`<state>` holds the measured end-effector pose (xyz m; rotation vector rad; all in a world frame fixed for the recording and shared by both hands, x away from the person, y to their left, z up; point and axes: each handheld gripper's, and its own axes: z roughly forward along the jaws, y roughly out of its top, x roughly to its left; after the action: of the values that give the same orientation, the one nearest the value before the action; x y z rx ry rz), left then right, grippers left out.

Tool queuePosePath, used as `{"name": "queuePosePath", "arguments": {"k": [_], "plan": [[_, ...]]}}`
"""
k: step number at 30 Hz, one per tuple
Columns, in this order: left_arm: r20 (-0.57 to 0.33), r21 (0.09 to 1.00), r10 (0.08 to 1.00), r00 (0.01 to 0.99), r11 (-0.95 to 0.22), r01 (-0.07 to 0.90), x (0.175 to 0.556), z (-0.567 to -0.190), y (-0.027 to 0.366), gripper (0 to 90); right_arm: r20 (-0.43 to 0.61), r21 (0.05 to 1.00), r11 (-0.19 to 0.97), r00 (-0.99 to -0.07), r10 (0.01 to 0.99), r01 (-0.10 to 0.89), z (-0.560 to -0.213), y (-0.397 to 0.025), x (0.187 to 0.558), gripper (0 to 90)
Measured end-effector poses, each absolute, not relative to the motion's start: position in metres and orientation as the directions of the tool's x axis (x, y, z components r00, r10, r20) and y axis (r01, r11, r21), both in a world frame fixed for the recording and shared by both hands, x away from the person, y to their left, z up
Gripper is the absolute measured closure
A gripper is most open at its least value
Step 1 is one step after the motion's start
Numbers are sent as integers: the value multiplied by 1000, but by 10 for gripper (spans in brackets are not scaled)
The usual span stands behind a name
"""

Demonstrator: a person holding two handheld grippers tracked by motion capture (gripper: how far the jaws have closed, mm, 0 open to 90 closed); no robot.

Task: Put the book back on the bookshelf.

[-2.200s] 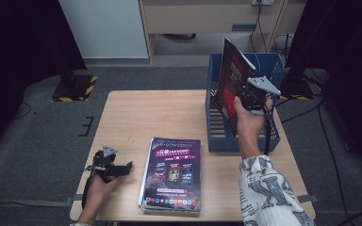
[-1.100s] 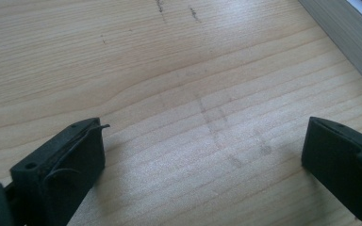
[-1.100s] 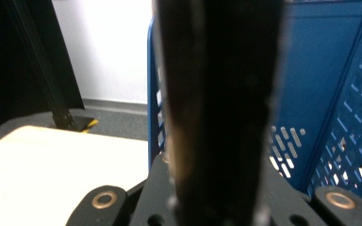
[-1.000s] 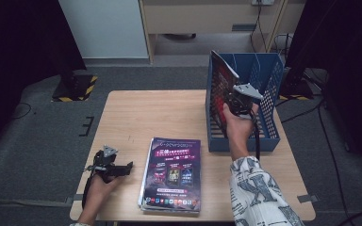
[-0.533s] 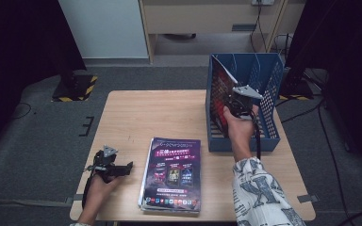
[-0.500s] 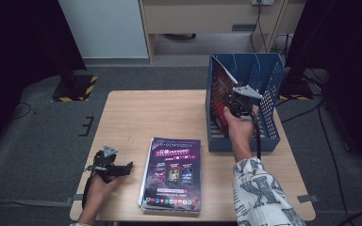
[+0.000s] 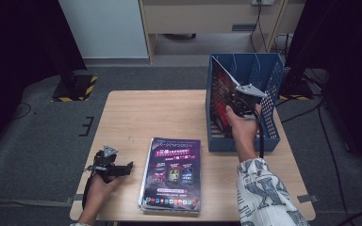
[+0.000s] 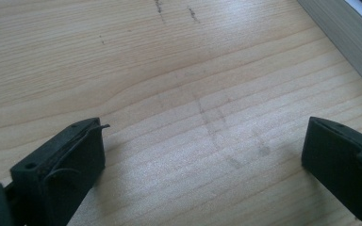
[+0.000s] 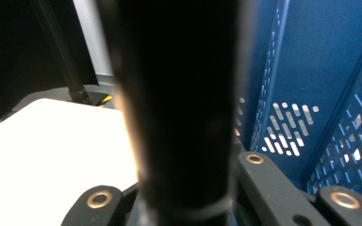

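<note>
A dark red magazine (image 7: 220, 92) stands upright in the leftmost slot of the blue file rack (image 7: 269, 117), leaning on its left wall. My right gripper (image 7: 239, 102) is shut on the magazine's near edge, inside the rack. In the right gripper view that edge is a dark blurred band (image 9: 184, 108) rising between the jaws, with the rack's perforated blue wall (image 9: 311, 61) behind. My left gripper (image 7: 125, 168) rests open on the table, left of a flat stack of magazines (image 7: 172, 172). Nothing but bare wood lies between its fingers (image 8: 61, 165).
The wooden table (image 7: 155, 113) has free room across its far left and middle. The side of the stack (image 8: 344, 37) shows at the top right of the left gripper view. Dark floor, cables and a cabinet surround the table.
The right gripper has lowered the magazine from above the rack into its leftmost slot. Over the last half second it has barely moved. The left gripper stayed still.
</note>
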<state>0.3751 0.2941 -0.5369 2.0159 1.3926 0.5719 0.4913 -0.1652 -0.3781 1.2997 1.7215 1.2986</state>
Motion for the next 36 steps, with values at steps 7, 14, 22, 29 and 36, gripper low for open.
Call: {"name": "queuePosePath", "arguments": {"k": [7, 14, 22, 29, 36], "plan": [[5, 697, 935, 353, -257, 670, 375, -537, 294, 0, 89, 952, 21, -340, 936, 305, -372, -166, 489, 835], [5, 697, 935, 354, -257, 670, 375, -537, 294, 0, 9, 956, 89, -328, 945, 281, -368, -166, 488, 861], [4, 697, 936, 353, -256, 670, 375, -537, 293, 0, -1, 962, 90, -326, 945, 259, -368, -164, 487, 863], [4, 697, 936, 353, -256, 670, 375, -537, 293, 0, -25, 966, 98, -289, 957, 241, -364, -160, 490, 863], [4, 697, 935, 353, -256, 670, 375, -537, 293, 0, -12, 976, 65, -249, 968, 207, -362, -154, 494, 864]]}}
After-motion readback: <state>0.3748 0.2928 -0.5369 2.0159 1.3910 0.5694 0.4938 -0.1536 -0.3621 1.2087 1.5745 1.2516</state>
